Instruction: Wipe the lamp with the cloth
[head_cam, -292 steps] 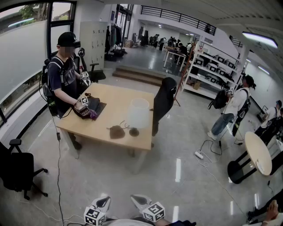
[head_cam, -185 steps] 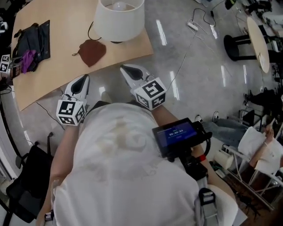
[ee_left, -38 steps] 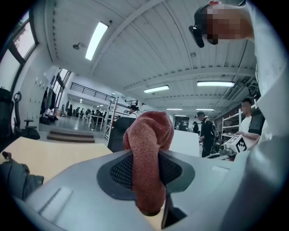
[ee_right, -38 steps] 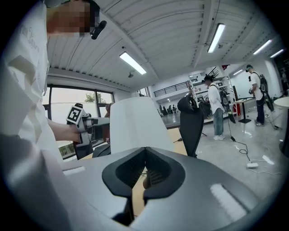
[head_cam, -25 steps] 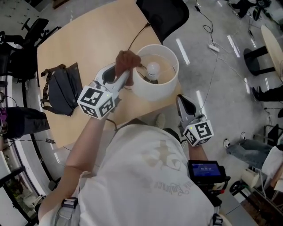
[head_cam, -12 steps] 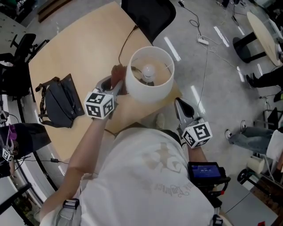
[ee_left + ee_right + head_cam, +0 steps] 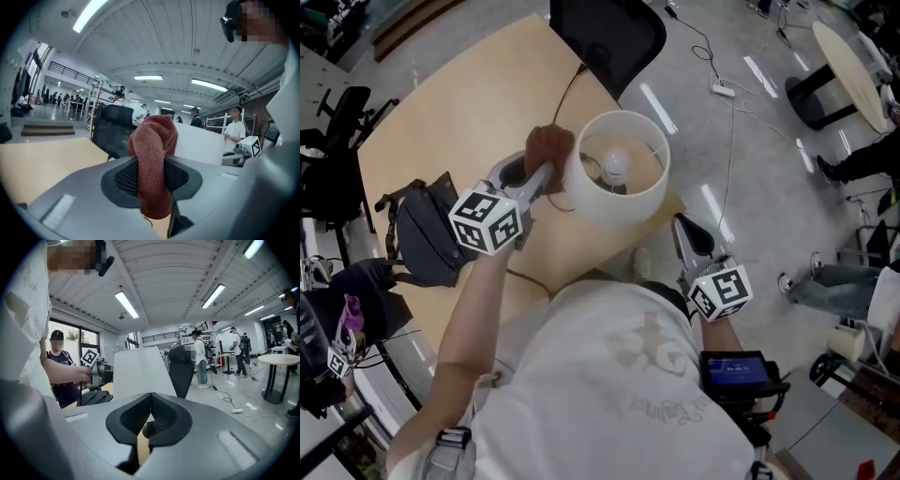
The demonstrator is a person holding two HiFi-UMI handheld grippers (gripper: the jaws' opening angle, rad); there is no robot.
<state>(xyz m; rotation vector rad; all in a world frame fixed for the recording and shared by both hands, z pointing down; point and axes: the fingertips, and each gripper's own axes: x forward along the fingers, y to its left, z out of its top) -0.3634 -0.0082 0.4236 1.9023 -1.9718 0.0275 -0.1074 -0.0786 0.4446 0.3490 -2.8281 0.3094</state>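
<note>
Cloth [image 7: 152, 159] clamped in left gripper [image 7: 541, 176], lamp [image 7: 623, 192] base hidden; right gripper [image 7: 150, 414] closed, empty.

A light wooden table [image 7: 450, 122] with a smooth top fills the upper left of the head view. Toward its 3 o'clock corner stands a white lamp with a round drum shade [image 7: 614, 208], upright and open at the top. A thin black cord [image 7: 570, 89] runs over the wood from the lamp toward 11 o'clock, as far as the table's far edge. At 8 o'clock a black fabric bag with straps [image 7: 417, 239] lies flat, close to the near edge.
</note>
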